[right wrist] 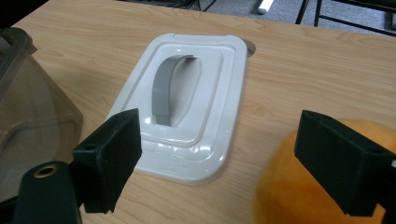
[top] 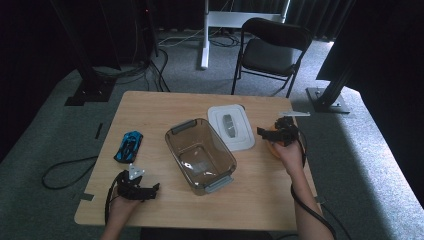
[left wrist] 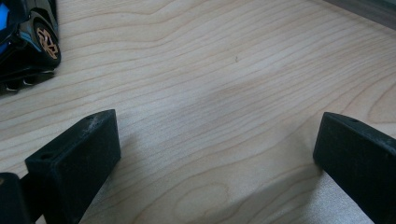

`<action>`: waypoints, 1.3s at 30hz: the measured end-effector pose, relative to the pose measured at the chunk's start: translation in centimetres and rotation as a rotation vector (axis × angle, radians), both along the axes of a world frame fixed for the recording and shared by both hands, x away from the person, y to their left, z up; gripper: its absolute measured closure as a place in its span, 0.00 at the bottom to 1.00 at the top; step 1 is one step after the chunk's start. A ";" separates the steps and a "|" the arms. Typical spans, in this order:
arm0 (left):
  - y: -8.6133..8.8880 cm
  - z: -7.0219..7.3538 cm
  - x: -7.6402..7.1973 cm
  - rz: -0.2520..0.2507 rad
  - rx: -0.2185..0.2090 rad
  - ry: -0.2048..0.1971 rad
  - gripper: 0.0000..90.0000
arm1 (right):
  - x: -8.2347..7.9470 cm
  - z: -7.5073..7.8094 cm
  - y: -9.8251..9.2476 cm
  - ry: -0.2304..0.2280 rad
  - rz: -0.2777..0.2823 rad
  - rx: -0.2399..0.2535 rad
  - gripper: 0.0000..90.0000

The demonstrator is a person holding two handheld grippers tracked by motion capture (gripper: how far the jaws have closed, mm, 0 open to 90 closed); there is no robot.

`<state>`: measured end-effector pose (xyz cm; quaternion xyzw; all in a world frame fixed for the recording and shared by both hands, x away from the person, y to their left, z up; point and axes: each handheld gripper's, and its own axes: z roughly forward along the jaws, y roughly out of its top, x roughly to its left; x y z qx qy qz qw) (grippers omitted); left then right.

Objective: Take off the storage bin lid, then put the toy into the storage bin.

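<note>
Holding: your right gripper hovers at the right side of the light wooden table, jaws spread wide with nothing between them.
Right target: the rounded orange object sits just under and beside your right gripper; in the right gripper view one jaw overlaps its upper edge, though whether it touches I cannot tell.
Lid: the white rectangular plastic lid with a grey handle lies flat on the table, just left of your right gripper and beside the far right corner of the bin.
Bin: the clear brownish plastic storage bin with grey latches stands open mid-table, lid off.
Left gripper: your left gripper rests low near the front left edge, jaws apart over bare wood.
Car: the blue and black toy car with orange wheels sits beyond your left gripper, near it but apart, left of the bin.
</note>
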<state>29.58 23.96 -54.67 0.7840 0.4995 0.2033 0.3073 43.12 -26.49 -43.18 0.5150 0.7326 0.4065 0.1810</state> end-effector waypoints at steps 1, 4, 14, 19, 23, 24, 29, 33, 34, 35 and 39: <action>0.0 0.0 0.0 0.000 0.000 0.000 0.01 | -0.1 0.0 -0.3 -0.003 -0.005 0.001 0.17; 0.0 0.0 0.0 0.000 0.000 0.000 0.01 | -0.5 -0.1 -1.1 -0.001 -0.019 0.008 0.17; 0.0 0.0 0.0 0.000 0.000 0.000 0.01 | -1.7 -0.1 -4.1 -0.006 -0.077 0.006 0.17; 0.0 0.0 0.0 0.000 0.000 0.000 0.01 | -1.7 -0.5 -5.3 0.010 -0.111 0.002 0.17; 0.0 0.0 0.0 0.002 0.001 -0.001 0.01 | -1.8 -1.0 -6.3 0.024 -0.137 -0.002 0.17; 0.0 0.0 0.0 0.002 0.001 0.000 0.01 | -1.8 -1.1 -6.5 0.027 -0.144 0.000 0.17; 0.0 0.0 0.0 0.003 0.001 -0.001 0.01 | -2.0 -1.8 -7.4 0.050 -0.166 0.009 0.17; 0.0 0.0 0.0 0.003 0.001 -0.001 0.01 | -2.0 -2.1 -7.7 0.062 -0.175 0.010 0.17; 0.0 0.0 0.0 0.003 0.001 -0.001 0.01 | -2.0 -2.2 -7.7 0.066 -0.176 0.013 0.17; 0.0 0.0 0.0 0.003 0.001 -0.001 0.01 | -1.9 -2.3 -7.7 0.069 -0.178 0.009 0.17; 0.0 0.0 0.0 0.003 0.001 -0.001 0.01 | -1.8 -2.8 -7.9 0.084 -0.187 0.010 0.17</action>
